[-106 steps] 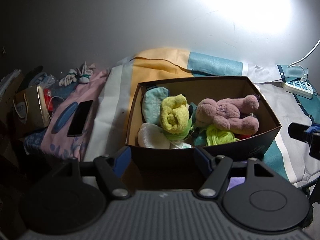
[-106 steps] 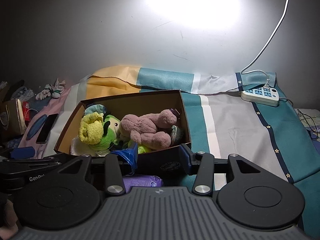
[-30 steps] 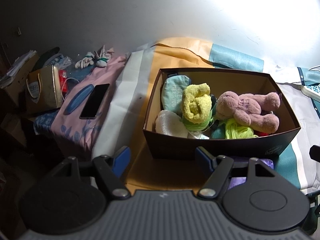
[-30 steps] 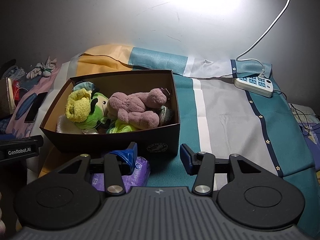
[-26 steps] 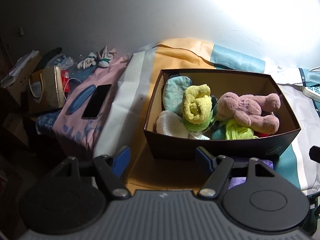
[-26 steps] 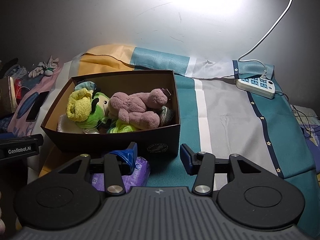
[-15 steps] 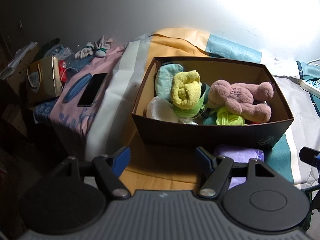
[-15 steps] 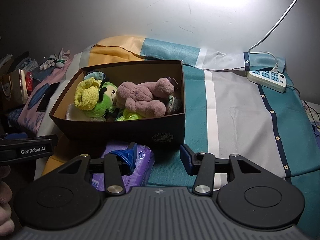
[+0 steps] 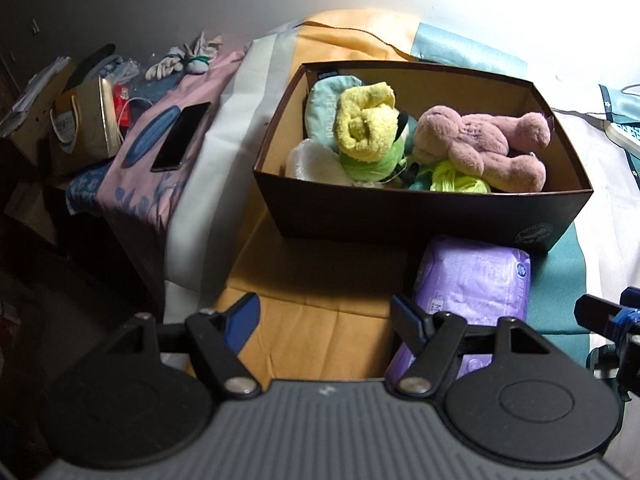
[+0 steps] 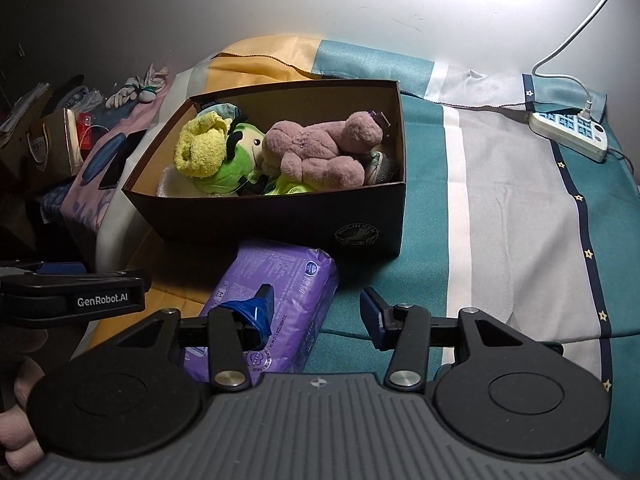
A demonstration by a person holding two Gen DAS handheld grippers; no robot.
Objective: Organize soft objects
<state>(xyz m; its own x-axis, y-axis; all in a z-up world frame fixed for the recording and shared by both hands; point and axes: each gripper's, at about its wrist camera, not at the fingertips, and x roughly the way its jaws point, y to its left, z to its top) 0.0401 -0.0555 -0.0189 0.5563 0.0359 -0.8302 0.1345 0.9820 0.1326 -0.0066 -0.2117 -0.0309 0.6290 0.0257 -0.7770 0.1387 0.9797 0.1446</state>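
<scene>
One soft purple pack (image 10: 276, 304) lies on the bed just before the brown box (image 10: 280, 224), light and squashy under slick film, so with both my right fingers (image 10: 316, 314) and left fingers (image 9: 324, 320) apart and empty, I judge gripping across its narrow middle best.

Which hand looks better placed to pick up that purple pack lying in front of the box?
Probably the right gripper: open, with the purple pack partly between its fingers. The left gripper aims beside it.
</scene>
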